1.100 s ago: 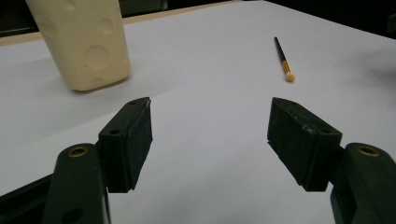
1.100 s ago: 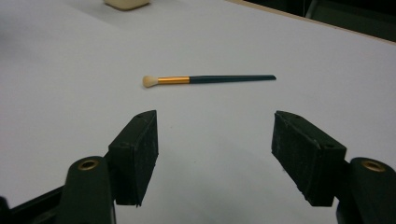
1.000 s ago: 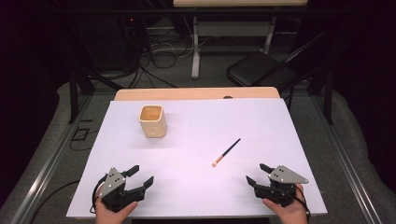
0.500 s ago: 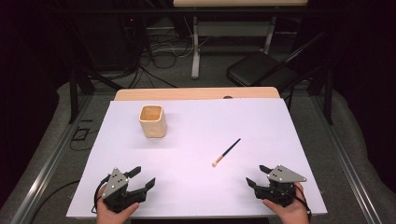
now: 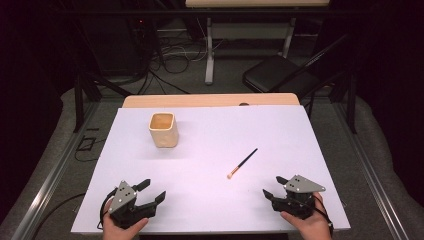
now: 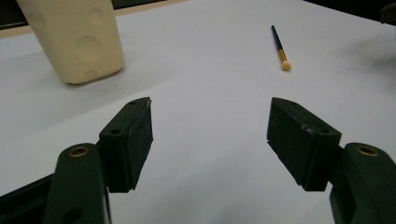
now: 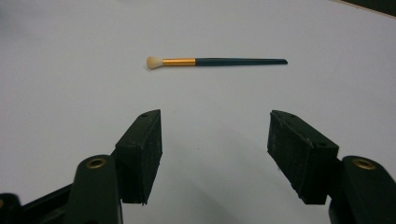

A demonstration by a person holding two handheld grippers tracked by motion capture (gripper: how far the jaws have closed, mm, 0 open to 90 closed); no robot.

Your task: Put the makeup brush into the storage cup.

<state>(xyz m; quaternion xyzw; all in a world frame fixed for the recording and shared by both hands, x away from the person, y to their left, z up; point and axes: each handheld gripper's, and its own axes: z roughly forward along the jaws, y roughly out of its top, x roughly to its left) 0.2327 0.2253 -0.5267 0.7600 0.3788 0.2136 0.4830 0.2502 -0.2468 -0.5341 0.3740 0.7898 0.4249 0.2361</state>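
Little has shifted across the last second: both hands hold their places at the near edge of the white desk (image 5: 210, 140), though the right gripper (image 5: 272, 189) has just been closing its fingers (image 7: 140, 154) slightly, with nothing between them. Its fingers stand apart over bare desk, the brush (image 7: 215, 61) lying crosswise well beyond their tips — pale bristle end to the left in the right gripper view. Left gripper (image 5: 151, 190) — fingers (image 6: 128, 140) likewise spread and empty — faces the cream cup (image 5: 163, 129), with the brush off to its far right.
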